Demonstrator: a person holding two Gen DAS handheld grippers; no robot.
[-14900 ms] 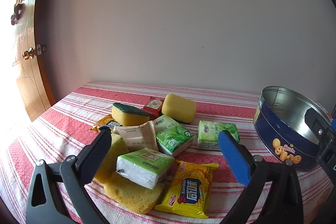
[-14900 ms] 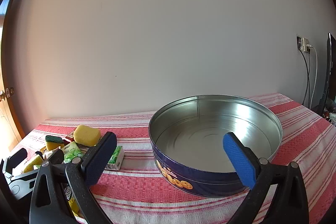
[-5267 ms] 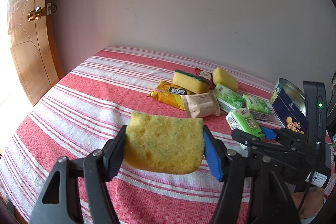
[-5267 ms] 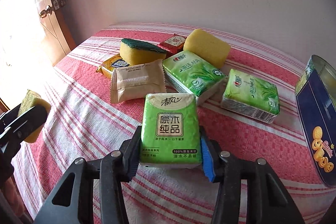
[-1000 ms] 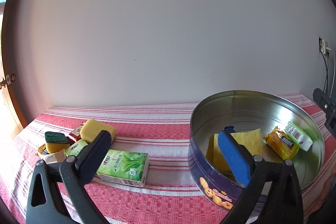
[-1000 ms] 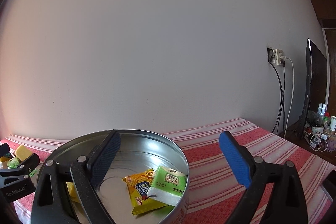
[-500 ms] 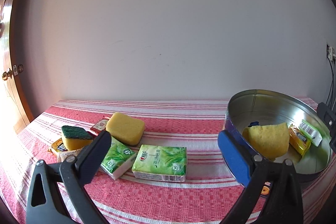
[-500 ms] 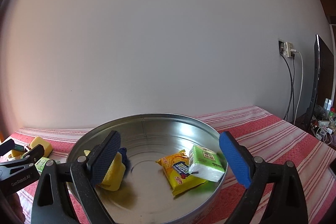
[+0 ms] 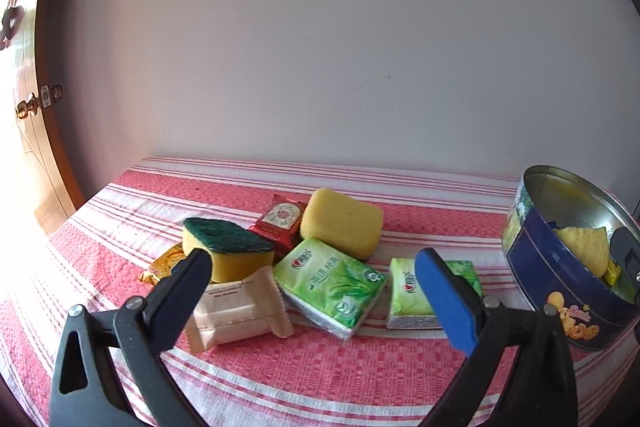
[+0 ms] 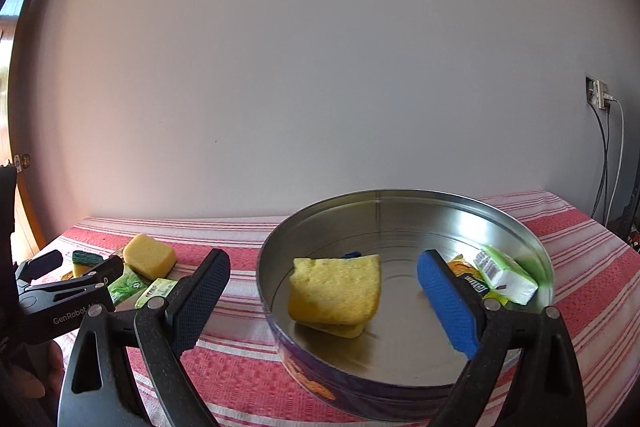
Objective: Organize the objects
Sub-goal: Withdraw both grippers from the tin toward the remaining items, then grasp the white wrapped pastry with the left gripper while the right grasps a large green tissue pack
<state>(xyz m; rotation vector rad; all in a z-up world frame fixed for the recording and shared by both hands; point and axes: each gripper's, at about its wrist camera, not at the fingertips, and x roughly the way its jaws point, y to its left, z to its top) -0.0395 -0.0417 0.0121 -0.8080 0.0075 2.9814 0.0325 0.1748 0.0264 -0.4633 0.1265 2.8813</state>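
Swung away from the round blue cookie tin [image 9: 560,291] since half a second ago, the left gripper [image 9: 312,279] now faces the pile on the red-and-white striped tablecloth [image 9: 320,367], fingers spread wide and empty, probably lining up on the nearer green tissue pack [image 9: 332,281] or the beige wrapped snack [image 9: 236,311] beside it. The right gripper [image 10: 324,291], equally open and empty, hovers at the tin's near rim, where the flat yellow sponge [image 10: 336,293], an orange snack bag [image 10: 472,281] and a green-and-white tissue pack [image 10: 504,273] already lie inside. Waiting outside are the green-topped scouring sponge [image 9: 228,247], the thick yellow sponge block [image 9: 340,227], the red sachet [image 9: 282,221] and another green tissue pack [image 9: 408,291].
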